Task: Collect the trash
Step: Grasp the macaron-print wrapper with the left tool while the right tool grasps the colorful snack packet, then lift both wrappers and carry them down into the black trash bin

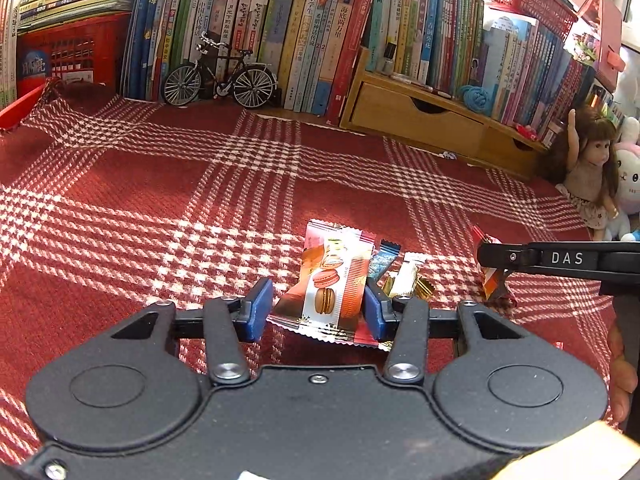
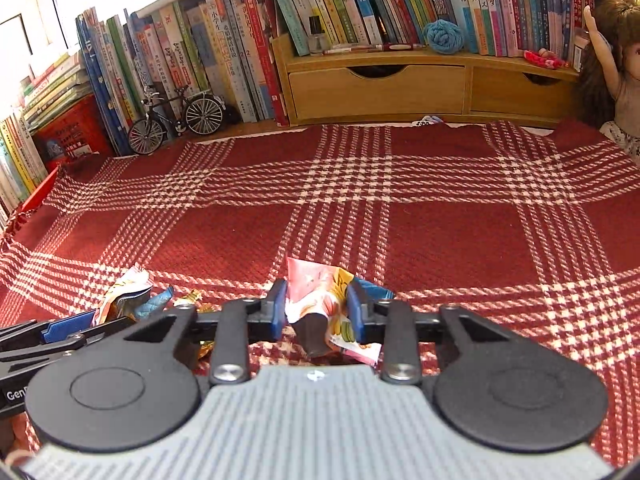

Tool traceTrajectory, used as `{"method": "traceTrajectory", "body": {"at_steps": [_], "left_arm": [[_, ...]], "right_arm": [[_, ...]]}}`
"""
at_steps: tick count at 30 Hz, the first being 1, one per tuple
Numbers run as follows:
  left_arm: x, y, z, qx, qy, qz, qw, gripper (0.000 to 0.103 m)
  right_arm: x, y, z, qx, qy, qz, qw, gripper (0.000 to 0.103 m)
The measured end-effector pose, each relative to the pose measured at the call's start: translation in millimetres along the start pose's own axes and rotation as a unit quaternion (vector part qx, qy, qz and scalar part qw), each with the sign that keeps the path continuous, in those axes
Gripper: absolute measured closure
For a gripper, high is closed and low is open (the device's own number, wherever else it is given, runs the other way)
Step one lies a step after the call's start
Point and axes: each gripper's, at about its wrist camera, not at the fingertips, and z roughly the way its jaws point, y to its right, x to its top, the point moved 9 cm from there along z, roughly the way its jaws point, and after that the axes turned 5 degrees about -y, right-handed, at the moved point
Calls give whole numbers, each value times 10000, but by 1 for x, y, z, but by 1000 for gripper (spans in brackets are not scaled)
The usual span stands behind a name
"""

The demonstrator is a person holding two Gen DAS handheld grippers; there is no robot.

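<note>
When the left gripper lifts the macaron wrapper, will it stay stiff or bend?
The macaron wrapper is thin printed film with crimped ends, so it will probably flop. It looks flat and empty, so likely very light. The glossy surface may slip between the left gripper's blue pads.

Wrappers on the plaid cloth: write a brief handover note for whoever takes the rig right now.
Left gripper: shut on the macaron wrapper.
Right gripper: shut on a crumpled pink wrapper.
Both wrappers are low over the cloth.
Left: a small pile of loose wrappers beside the macaron one.
Done: two pieces gripped; no bin shows in either view.
</note>
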Motion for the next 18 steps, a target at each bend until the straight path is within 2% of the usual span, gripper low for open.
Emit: {"method": "traceTrajectory", "body": {"at_steps": [9,18], "left_arm": [[4,9,-53,-3,332,188,9993,58],[-19,15,-127,-207,563,372,9975,58]], "right_arm": [[-5,-18,-48,322,214,10,9993,75],[-31,-39,-118,732,437,-260,9960,75]]}}
